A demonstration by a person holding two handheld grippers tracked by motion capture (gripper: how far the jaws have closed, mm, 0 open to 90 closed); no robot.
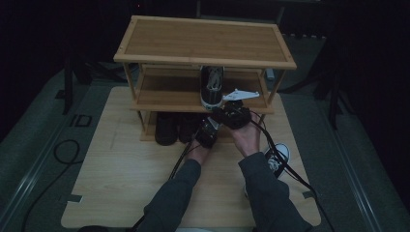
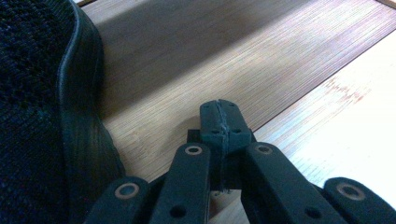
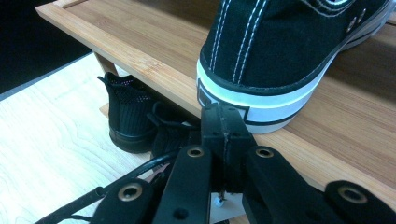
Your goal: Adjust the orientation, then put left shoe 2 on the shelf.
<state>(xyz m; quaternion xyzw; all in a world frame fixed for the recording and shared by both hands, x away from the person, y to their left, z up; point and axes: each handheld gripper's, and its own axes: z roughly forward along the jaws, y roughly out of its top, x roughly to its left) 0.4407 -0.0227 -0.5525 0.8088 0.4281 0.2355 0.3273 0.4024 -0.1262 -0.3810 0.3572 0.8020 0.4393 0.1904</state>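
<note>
A: Nudging the sneaker (image 3: pixel 280 51) with closed jaws is our risk: the right gripper (image 3: pixel 225 122) sits just at its heel with nothing held, so a push could skew it or slide it too deep on the middle shelf (image 1: pixel 164 92).

B: And our left gripper (image 2: pixel 219 122), jaws pressed together and empty, is low beside a dark shoe (image 2: pixel 42 112); we could knock that one.

A: How does the sneaker look?

B: We see black canvas, white stitching, a white sole band with a black stripe, heel towards us, upright near the shelf's front edge. Its mate (image 1: pixel 279 155) lies on the table (image 1: pixel 111 188) by our right forearm.
</note>
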